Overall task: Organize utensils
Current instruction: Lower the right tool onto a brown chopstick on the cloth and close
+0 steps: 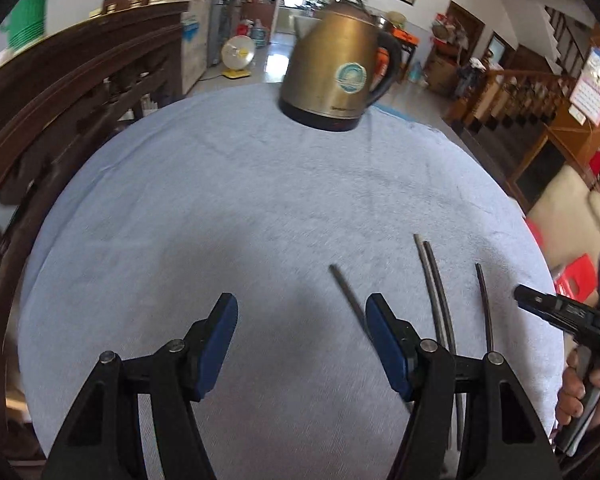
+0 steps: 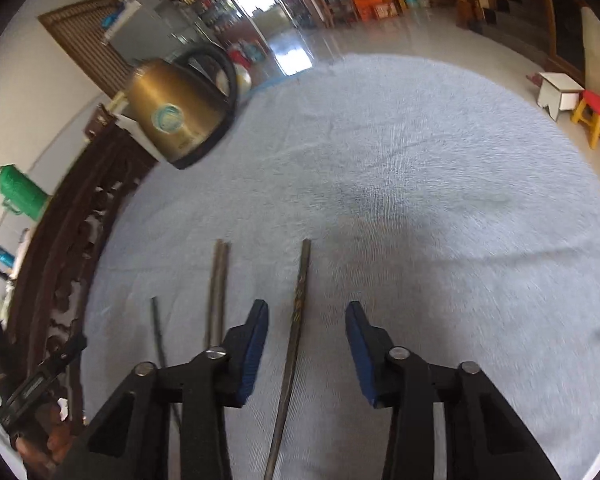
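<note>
Several dark chopsticks lie roughly side by side on a light blue cloth (image 1: pixel 260 200). In the left wrist view, a single chopstick (image 1: pixel 348 300) lies just inside the right finger of my open left gripper (image 1: pixel 300 304), with nothing between the pads. A pair of chopsticks (image 1: pixel 436 292) and another single chopstick (image 1: pixel 485 304) lie further right, near my right gripper (image 1: pixel 528 298). In the right wrist view, my right gripper (image 2: pixel 307 311) is open astride one chopstick (image 2: pixel 300 292); the pads stand apart from it. The pair (image 2: pixel 218 288) and a thin chopstick (image 2: pixel 158 328) lie to its left.
A brass-coloured electric kettle (image 1: pixel 340 68) stands at the far edge of the cloth-covered round table. Dark carved wooden furniture (image 1: pixel 60 120) borders the left side. A red stool (image 2: pixel 598 114) and a white stool (image 2: pixel 560 90) stand on the floor beyond the right edge.
</note>
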The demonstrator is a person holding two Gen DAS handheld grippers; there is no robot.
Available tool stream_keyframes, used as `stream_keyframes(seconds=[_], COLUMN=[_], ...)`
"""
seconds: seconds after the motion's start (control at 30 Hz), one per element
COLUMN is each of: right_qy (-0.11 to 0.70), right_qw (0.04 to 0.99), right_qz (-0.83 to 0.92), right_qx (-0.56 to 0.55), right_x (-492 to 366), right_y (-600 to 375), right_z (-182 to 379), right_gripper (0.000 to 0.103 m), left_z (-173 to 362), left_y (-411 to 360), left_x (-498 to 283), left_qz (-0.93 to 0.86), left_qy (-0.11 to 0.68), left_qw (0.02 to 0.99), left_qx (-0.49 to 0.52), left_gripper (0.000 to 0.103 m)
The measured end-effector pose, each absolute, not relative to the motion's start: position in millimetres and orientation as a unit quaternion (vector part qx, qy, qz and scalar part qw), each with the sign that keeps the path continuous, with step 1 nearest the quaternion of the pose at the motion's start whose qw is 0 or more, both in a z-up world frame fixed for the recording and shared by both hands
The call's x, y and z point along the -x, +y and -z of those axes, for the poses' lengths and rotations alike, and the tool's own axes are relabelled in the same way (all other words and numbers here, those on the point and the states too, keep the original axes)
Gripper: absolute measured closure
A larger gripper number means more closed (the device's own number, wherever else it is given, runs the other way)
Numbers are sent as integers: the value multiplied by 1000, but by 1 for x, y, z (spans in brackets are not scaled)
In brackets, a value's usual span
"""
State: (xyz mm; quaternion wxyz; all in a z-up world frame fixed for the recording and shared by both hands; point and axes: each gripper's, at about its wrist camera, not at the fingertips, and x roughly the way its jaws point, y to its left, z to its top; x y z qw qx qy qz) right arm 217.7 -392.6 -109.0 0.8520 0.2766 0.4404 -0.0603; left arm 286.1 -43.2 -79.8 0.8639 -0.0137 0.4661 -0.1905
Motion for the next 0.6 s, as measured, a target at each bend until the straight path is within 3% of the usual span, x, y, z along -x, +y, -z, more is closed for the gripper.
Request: stream_keyframes(seconds=[0.27,0.47,0.6], right_qy=[508,554,553], right_qw=[821,805,809], right_qz=[86,111,100], right_qx=[-247,-181,-174], right_x=[-277,-296,-292], right_y=[-384,-367,-368], right_z=[124,131,135], right_gripper=[69,92,96], left_z=[81,78,84], left_y=[-77,-111,-133], left_x=[-324,-337,-345], left_qz=[204,235,250], left_qy=[509,533,553], left_qw=[836,812,794], left_qx=[-15,-36,-34], left_gripper=[36,36,36])
